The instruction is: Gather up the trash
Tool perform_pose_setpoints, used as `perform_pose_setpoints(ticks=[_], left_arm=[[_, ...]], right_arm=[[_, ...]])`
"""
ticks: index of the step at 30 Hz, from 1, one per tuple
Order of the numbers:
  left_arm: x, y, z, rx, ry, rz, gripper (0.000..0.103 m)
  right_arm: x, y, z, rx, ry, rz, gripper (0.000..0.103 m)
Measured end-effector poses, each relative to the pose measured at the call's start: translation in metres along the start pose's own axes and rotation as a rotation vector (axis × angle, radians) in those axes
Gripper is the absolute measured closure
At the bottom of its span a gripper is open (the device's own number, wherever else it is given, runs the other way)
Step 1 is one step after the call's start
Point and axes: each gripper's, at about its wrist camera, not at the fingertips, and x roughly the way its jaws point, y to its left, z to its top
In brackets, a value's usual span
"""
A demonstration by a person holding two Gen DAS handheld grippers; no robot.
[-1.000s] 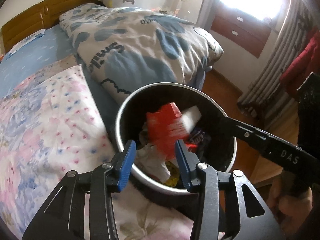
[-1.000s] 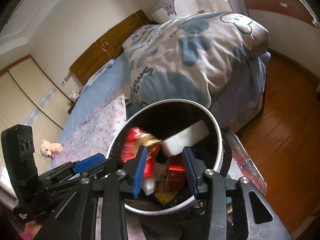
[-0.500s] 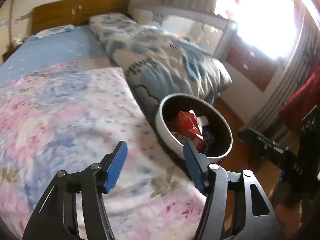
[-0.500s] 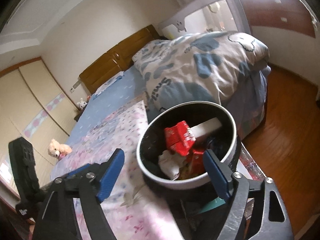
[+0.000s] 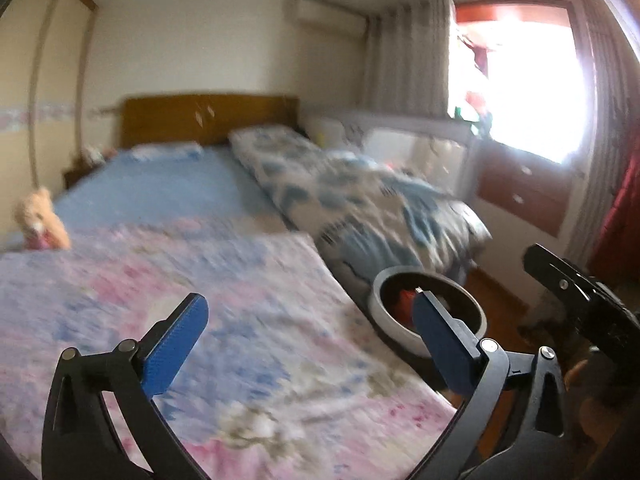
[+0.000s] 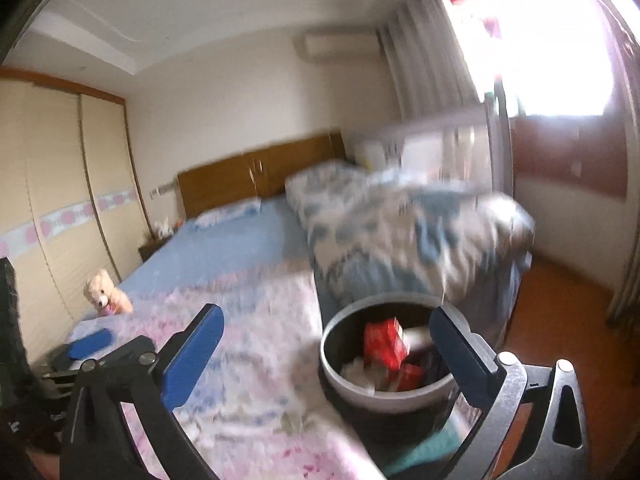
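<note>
Both the left gripper [image 5: 308, 334] and right gripper [image 6: 328, 346] are opening, jaws spread wide with nothing between them. The round trash bin [image 6: 340, 376] stands upright at the bed's near right corner, mouth up, a red packet [image 6: 384, 340] inside. Judged risk: a careless swing could tip the bin onto the floral bedspread [image 5: 240, 320].

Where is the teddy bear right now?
The teddy bear sits on the left edge of the bed in both wrist views, where the blue sheet meets the pink floral blanket, beside the wardrobe.
</note>
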Motion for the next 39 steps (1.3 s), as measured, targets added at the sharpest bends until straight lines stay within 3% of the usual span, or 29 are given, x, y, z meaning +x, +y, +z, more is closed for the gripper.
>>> perform_pose_setpoints(ticks=[3, 13, 39], left_arm=[[-0.008, 0.004, -0.003, 0.012, -0.041, 0.059, 0.000], [-0.010, 0.012, -0.020, 0.041, -0.063, 0.168, 0.000], [-0.013, 0.012, -0.025, 0.054, -0.062, 0.206, 0.000]], right_arm=[[-0.002, 0.009, -0.004, -0.033, -0.034, -0.009, 0.000], [0.013, 0.023, -0.034, -0.072, 0.020, -0.011, 0.000], [0.013, 0.025, -0.038, -0.076, 0.027, -0.010, 0.000]])
